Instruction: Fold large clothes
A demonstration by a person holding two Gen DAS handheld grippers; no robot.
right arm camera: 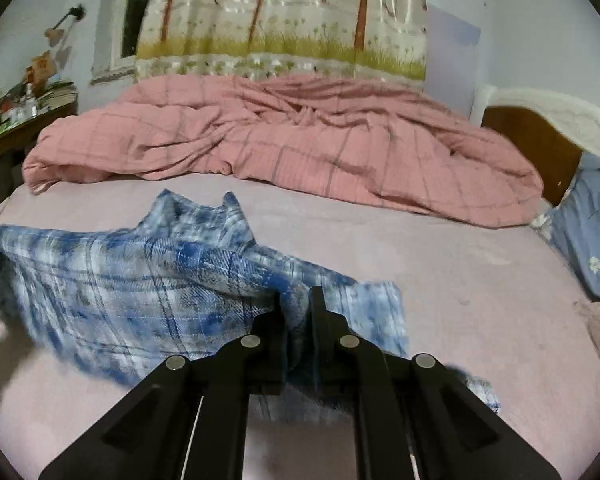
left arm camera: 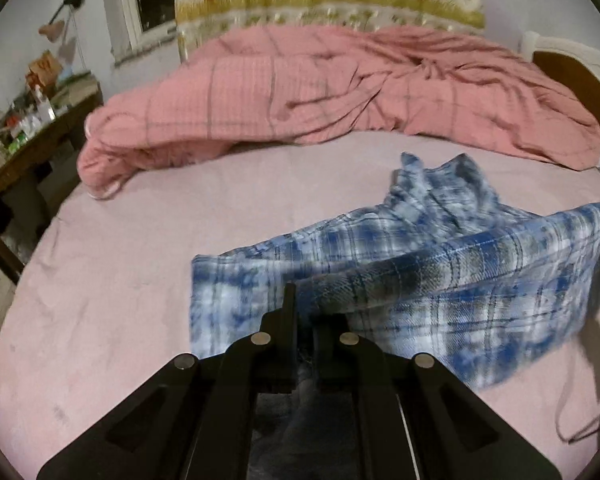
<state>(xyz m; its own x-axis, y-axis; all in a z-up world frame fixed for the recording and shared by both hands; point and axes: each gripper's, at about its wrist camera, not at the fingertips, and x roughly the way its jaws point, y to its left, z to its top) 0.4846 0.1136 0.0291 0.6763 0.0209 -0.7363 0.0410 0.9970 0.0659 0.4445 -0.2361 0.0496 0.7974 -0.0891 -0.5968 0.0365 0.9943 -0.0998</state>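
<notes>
A blue and white plaid shirt [left arm camera: 440,268] hangs lifted above the pale pink bed sheet [left arm camera: 120,280], stretched between both grippers. My left gripper [left arm camera: 306,312] is shut on one edge of the shirt, with cloth pinched between its black fingers. In the right wrist view the same shirt [right arm camera: 140,288] spreads to the left, and my right gripper [right arm camera: 296,308] is shut on its near edge. The collar end rises toward the back and part of the shirt droops onto the sheet [right arm camera: 480,300]. The cloth is motion-blurred.
A crumpled pink checked duvet [left arm camera: 320,88] lies across the far half of the bed. A cluttered wooden desk [left arm camera: 32,128] stands at the left. A wooden headboard [right arm camera: 536,148] and a blue flowered pillow [right arm camera: 592,224] are at the right, a curtain [right arm camera: 280,20] behind.
</notes>
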